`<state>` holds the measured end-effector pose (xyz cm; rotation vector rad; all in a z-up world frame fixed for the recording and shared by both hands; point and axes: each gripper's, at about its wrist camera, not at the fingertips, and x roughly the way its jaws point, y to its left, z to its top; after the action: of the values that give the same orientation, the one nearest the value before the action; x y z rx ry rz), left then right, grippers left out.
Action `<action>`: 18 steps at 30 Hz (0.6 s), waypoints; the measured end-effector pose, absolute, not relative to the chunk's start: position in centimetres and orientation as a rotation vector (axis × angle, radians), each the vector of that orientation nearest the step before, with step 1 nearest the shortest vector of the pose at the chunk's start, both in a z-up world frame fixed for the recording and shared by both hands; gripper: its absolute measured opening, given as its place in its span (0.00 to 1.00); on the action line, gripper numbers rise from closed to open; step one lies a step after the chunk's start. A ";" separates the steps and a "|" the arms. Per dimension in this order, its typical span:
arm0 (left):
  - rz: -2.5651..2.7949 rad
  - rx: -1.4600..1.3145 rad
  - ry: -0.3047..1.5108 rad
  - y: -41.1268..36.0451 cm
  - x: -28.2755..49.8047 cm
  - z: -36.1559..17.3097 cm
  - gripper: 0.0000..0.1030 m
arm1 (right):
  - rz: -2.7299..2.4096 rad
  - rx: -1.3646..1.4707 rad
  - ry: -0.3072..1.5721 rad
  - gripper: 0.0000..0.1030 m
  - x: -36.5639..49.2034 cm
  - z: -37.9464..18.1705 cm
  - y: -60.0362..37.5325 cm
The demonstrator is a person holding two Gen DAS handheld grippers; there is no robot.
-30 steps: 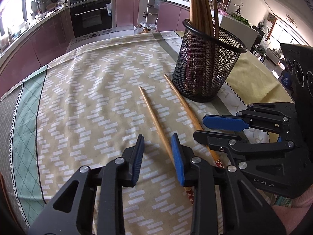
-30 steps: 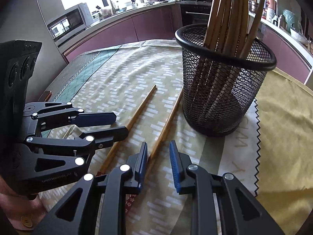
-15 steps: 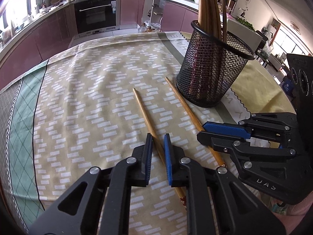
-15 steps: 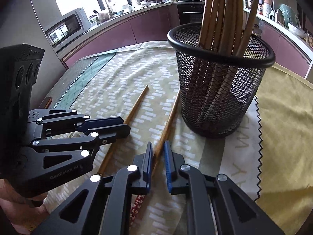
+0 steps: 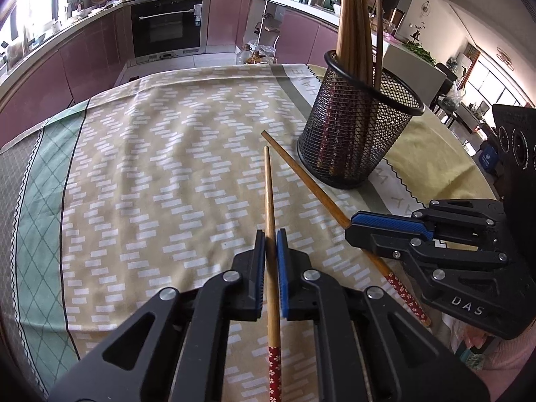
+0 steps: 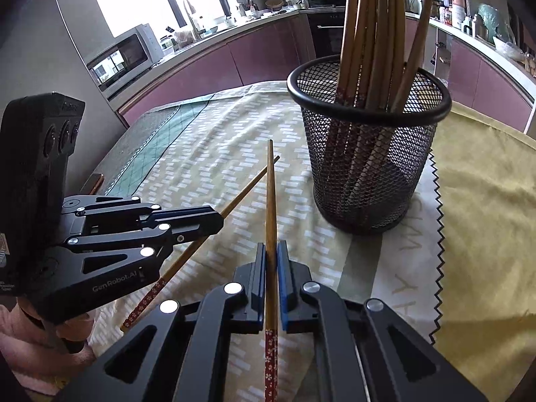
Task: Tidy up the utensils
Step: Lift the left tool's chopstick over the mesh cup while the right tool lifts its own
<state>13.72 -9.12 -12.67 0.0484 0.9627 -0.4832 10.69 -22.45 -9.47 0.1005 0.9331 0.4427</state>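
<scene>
Two wooden chopsticks with red flowered ends lie by a black mesh holder [image 5: 358,127] full of several chopsticks. My left gripper [image 5: 270,234] is shut on the left chopstick [image 5: 269,194]. My right gripper [image 6: 271,246] is shut on the right chopstick [image 6: 270,194]. In the left wrist view the right gripper [image 5: 351,231] grips its chopstick [image 5: 301,174]. In the right wrist view the left gripper [image 6: 217,221] grips its chopstick [image 6: 248,187]. The holder [image 6: 368,154] stands just right of both tips.
A patterned beige tablecloth [image 5: 150,184] covers the table, with a green band [image 5: 37,207] on the left. A yellow cloth [image 6: 485,234] lies right of the holder. Kitchen cabinets and an oven [image 5: 167,26] stand beyond the table's far edge.
Both grippers have closed from open onto a chopstick each. The chopstick tips have shifted and now point forward along the fingers.
</scene>
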 end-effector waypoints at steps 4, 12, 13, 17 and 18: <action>-0.496 0.044 0.943 -8.8 13.3 -11.8 0.07 | 0.464 0.110 0.911 0.06 10.1 -8.7 -22.7; -0.560 -0.001 0.898 -8.2 12.3 -9.1 0.07 | 0.510 0.149 0.849 0.06 9.2 -6.7 -23.3; -0.569 -0.006 0.892 -8.1 12.2 -8.8 0.07 | 0.515 0.153 0.839 0.06 9.1 -6.5 -23.4; -0.594 -0.019 0.864 -8.0 12.0 -7.5 0.07 | 0.523 0.166 0.801 0.06 8.6 -5.3 -24.0; -0.602 -0.024 0.859 -7.9 11.9 -7.1 0.07 | 0.525 0.171 0.792 0.06 8.5 -5.0 -24.1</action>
<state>11.89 -7.93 -7.15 -0.0240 0.8587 -0.6015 8.54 -24.14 -4.98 0.1715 0.7919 0.5248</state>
